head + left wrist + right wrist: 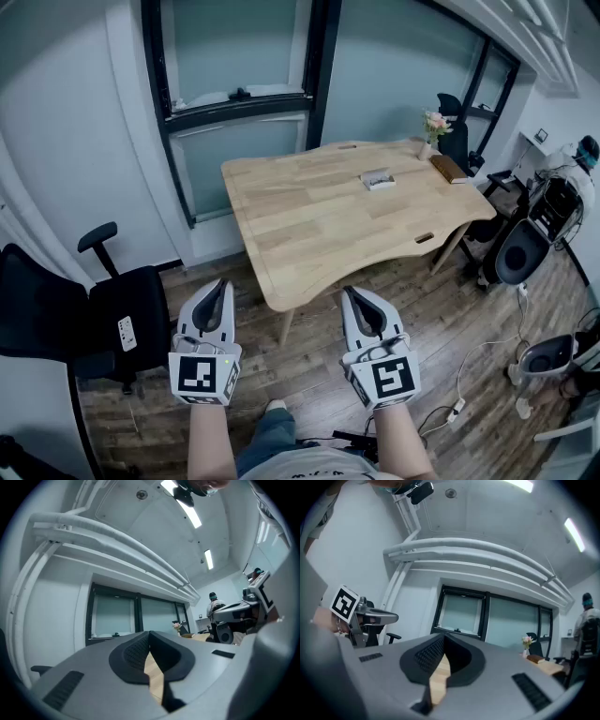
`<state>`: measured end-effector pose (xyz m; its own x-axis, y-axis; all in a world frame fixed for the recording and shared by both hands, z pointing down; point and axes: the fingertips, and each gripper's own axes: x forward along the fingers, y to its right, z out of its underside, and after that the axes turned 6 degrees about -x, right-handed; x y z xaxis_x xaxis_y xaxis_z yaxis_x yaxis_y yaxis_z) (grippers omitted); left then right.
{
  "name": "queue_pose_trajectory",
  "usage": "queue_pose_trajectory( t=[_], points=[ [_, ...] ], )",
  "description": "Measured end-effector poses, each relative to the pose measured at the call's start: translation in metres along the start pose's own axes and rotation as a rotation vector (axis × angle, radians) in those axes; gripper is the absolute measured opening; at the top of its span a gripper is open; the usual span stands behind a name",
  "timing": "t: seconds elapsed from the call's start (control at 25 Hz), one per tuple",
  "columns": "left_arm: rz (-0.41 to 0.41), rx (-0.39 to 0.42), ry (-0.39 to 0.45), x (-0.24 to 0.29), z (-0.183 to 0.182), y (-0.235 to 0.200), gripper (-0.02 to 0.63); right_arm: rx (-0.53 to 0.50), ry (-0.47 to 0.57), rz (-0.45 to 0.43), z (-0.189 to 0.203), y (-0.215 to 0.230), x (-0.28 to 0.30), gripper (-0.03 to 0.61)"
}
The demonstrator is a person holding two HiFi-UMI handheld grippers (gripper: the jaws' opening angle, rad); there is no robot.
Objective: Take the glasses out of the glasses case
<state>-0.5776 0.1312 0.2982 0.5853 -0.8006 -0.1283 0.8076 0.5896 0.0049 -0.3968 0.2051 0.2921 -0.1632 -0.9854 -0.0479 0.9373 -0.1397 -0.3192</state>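
the person stands back from the wooden table (309, 234) and holds both tools out over the floor, near its front edge but not yet above it. the left gripper (221, 284) has its two jaws pressed together at the tips, and nothing sits between them; the right gripper (350, 293) is closed the same way and is also empty. the glasses case (378, 178), a small pale box, lies on the far right part of the table, well apart from both tools, ahead of them and to the right. for this reason the right gripper is the nearer one, and i think the coming move is a reach forward and to the right, with the jaws opening on the way. the long axis of the case seems to run more or less across the table, from left to right, but it is too small here to be sure, and i cannot tell if the lid is up or if the glasses are inside. only the head view shows the case. each gripper view looks along its closed jaws and gives just a strip of table wood below the tips, with the flowers (528, 641) and a book (536, 658) at the far end in the right gripper view, and no case.
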Motion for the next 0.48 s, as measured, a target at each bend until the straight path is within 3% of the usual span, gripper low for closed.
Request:
queue_pose_trajectory(
  t=[0.2, 0.48],
  points=[
    [0.039, -0.014, 0.02, 0.024, -0.002, 0.017, 0.015, -0.013, -0.005, 0.029, 0.005, 0.021, 0.001, 0.011],
    [0.171, 0.001, 0.03, 0.082, 0.003, 0.04, 0.015, -0.016, -0.026, 0.117, 0.016, 0.053, 0.025, 0.011]
  ],
)
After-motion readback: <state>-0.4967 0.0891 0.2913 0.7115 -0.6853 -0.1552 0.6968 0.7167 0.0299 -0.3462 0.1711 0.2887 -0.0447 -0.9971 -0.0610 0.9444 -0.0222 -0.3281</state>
